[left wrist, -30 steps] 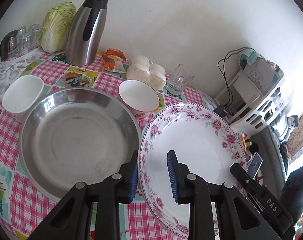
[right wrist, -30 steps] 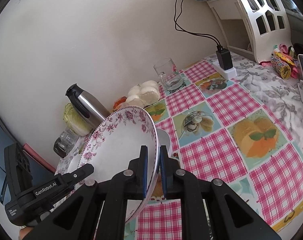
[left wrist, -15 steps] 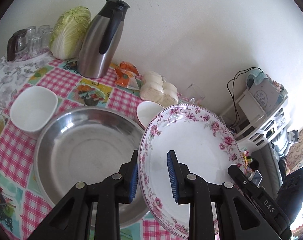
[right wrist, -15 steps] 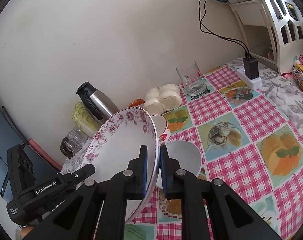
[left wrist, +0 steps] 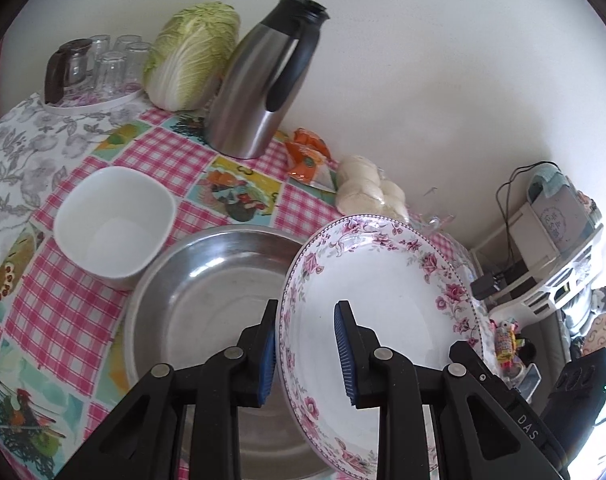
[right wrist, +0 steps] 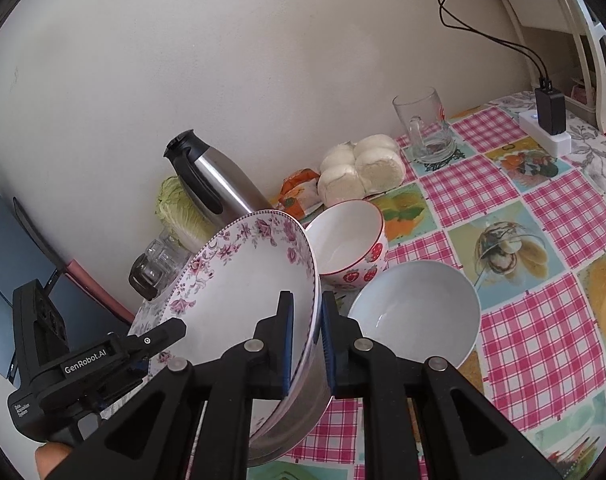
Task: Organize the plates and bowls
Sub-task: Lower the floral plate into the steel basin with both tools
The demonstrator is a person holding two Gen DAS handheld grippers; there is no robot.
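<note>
Holding the floral plate tilted above the steel basin, the left hand-held gripper pinches its left rim and the right hand-held gripper pinches the opposite rim. Uneven lowering could knock the plate's edge against the basin, or it could slip free.

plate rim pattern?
Pink roses on white on the plate; left wrist view shows it best.
</note>
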